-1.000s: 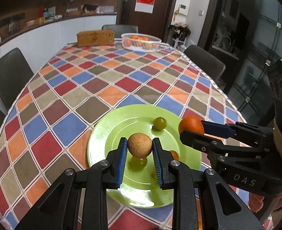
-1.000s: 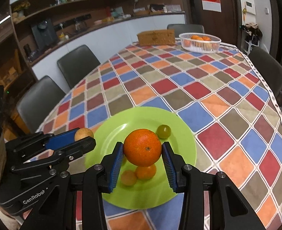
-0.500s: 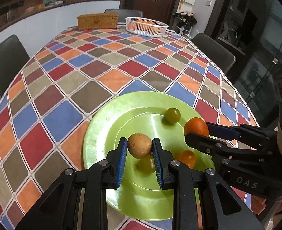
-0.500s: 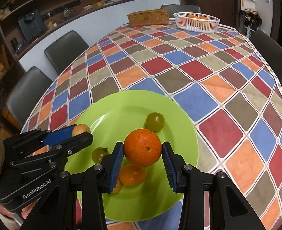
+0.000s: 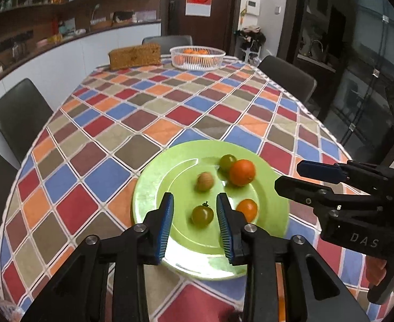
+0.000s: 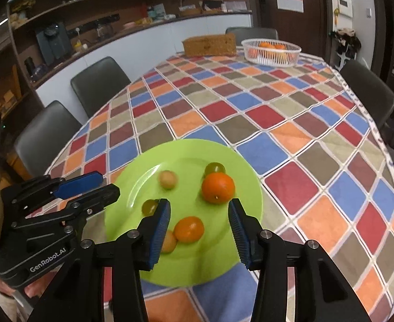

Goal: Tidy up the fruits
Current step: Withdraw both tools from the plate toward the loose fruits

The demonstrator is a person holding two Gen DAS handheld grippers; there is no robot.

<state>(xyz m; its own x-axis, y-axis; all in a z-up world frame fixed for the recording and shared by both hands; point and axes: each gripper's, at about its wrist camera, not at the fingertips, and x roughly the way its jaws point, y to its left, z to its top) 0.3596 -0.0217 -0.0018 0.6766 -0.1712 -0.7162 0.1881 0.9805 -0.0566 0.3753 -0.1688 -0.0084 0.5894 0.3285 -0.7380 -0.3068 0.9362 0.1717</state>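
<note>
Both fruits dropped onto plate (image 5: 143,198); tongs apparently clear.

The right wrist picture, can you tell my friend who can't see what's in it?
A green plate on a checkered tablecloth holds an orange, small tomatoes and a tan round fruit. The right gripper hangs open above it, holding nothing; the left gripper is alongside, and a white basket sits far back.

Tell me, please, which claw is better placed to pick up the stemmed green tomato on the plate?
Left, I think: both have just opened, empty, but the left claw brackets the stemmed tomato; the right claw stands beside it.
</note>
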